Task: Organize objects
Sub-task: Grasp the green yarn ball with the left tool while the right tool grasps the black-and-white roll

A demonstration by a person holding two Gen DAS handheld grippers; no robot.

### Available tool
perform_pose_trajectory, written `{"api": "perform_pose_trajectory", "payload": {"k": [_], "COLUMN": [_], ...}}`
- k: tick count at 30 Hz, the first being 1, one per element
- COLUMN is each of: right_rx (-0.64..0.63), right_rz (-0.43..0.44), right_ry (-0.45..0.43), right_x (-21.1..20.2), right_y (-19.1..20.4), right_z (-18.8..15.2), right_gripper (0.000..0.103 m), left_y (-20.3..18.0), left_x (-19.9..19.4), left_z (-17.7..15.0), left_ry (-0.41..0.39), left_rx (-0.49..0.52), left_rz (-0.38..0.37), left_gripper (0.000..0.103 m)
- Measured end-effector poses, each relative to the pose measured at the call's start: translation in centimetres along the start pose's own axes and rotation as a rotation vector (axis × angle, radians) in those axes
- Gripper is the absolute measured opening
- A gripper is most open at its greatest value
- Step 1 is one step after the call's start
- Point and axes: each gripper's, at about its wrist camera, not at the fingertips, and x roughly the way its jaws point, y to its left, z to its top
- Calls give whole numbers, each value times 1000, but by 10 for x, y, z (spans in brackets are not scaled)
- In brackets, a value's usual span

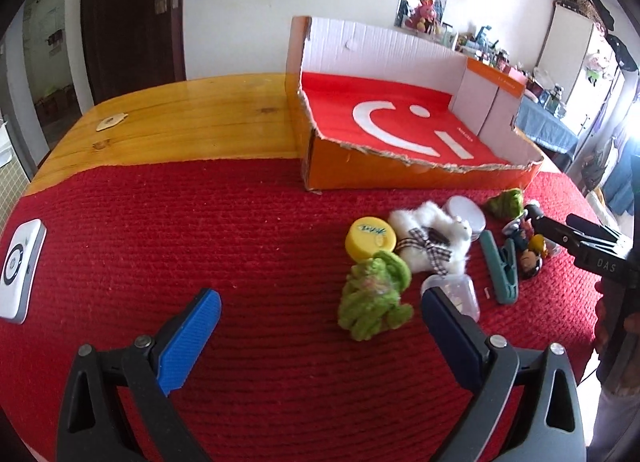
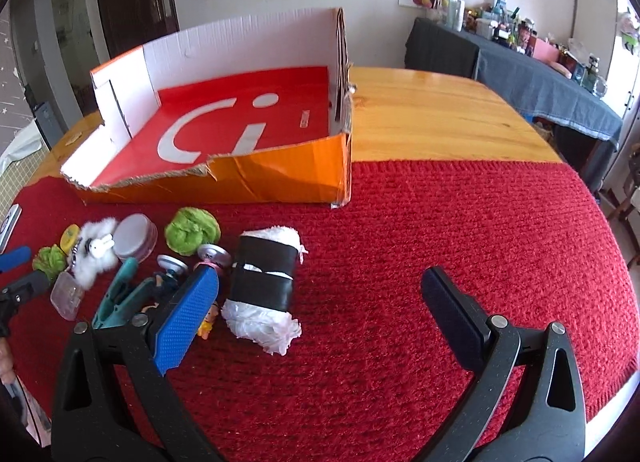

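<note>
Both claws, left claw (image 1: pixel 320 310) and right claw (image 2: pixel 320 294), hang spread and empty. Small items crowd at nine o'clock of the black-banded white cloth roll (image 2: pixel 264 282); grabbing there risks nudging neighbours off the red knitted mat (image 2: pixel 440 242) before reaching the torn orange cardboard box (image 2: pixel 280 178).

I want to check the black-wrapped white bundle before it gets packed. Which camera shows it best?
The right wrist view: the black-wrapped white bundle lies in full sight on the red mat, white stuffing showing at both ends, just right of the open right claw's blue finger. The left wrist view does not show it at all.
</note>
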Motion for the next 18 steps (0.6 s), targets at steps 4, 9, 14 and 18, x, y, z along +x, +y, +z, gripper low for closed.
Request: {"api": "perform_pose_trajectory", "payload": {"k": [4, 9, 14, 18], "right_rx": [2, 5, -34, -72], "right_rz": [5, 27, 32, 44], "right_ry": [33, 59, 52, 32], "right_x": [6, 10, 9, 7], "right_y": [-2, -3, 3, 10], "right_z": [-1, -2, -3, -4], "right_gripper": [103, 101, 84, 57], "left_y": [2, -3, -9, -17], "left_x": [9, 10, 10, 9], "left_z": [3, 5, 5, 1], "left_ry": [23, 18, 8, -14], "left_rx": [30, 73, 110, 146], "left_rz": [6, 8, -8, -15], "left_gripper": [97, 90, 72, 55]}}
